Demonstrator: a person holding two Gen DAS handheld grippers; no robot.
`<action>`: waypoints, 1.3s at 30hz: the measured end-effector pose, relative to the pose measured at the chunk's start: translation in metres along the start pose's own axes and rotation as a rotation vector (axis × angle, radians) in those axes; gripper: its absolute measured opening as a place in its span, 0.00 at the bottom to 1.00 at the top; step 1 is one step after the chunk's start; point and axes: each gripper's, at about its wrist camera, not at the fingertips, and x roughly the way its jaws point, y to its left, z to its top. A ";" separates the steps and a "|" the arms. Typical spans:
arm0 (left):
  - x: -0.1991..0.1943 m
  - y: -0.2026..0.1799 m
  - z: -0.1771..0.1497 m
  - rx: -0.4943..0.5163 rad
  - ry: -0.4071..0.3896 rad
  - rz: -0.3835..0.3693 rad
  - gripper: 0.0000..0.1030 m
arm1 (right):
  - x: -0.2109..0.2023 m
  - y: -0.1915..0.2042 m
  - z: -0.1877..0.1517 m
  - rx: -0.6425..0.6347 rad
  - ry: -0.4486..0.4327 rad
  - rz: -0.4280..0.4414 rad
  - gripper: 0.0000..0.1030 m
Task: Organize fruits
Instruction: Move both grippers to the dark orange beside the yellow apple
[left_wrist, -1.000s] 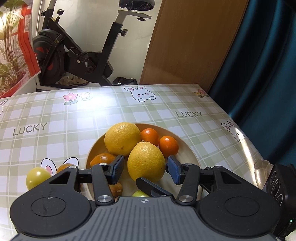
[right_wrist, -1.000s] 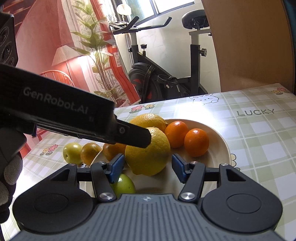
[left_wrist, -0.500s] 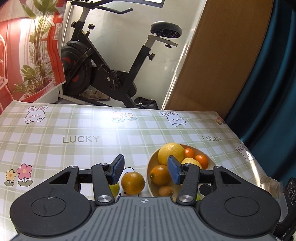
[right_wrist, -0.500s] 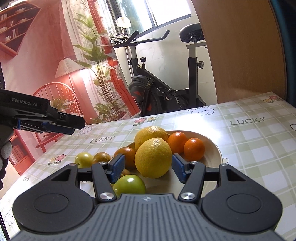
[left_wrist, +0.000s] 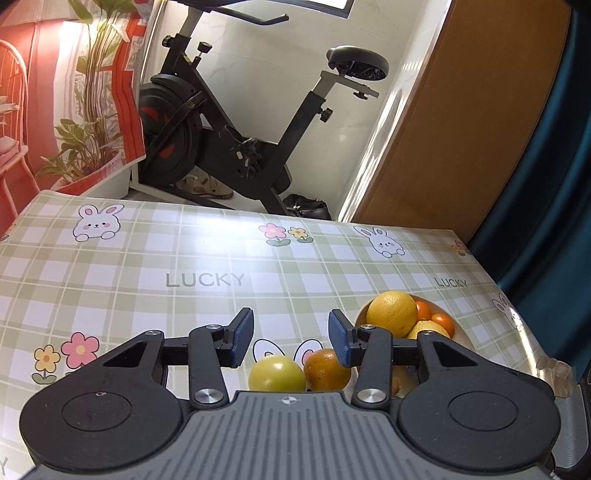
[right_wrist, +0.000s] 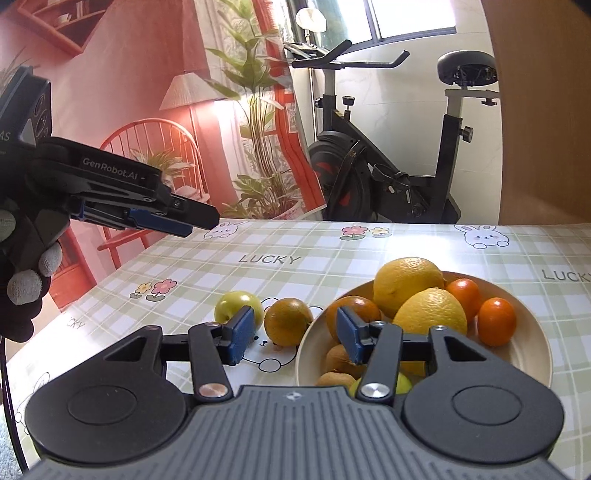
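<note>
While bowl (right_wrist: 532, 363) sits near table edge, left half (left_wrist: 110, 280) seemingly open

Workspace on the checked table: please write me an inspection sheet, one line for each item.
Surface: checked tablecloth with rabbits and "LUCKY" print.
Job's things: bowl with two lemons, oranges, kiwis; green apple and orange lie on the cloth beside it.
Clutter: nothing seen.
Grippers: left gripper and right gripper, jaws open, nothing between; both just closing a little.
Cables: nothing seen.
Surroundings: exercise bike, red wall poster.
</note>
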 end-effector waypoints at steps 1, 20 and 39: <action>0.006 -0.001 -0.001 0.001 0.009 -0.009 0.45 | 0.004 0.003 0.001 -0.016 0.007 -0.006 0.51; 0.074 -0.006 -0.020 0.002 0.190 -0.143 0.39 | 0.006 0.002 -0.015 0.013 0.071 -0.025 0.38; 0.069 -0.020 -0.020 0.025 0.190 -0.147 0.38 | -0.008 0.001 -0.024 0.049 0.079 -0.031 0.38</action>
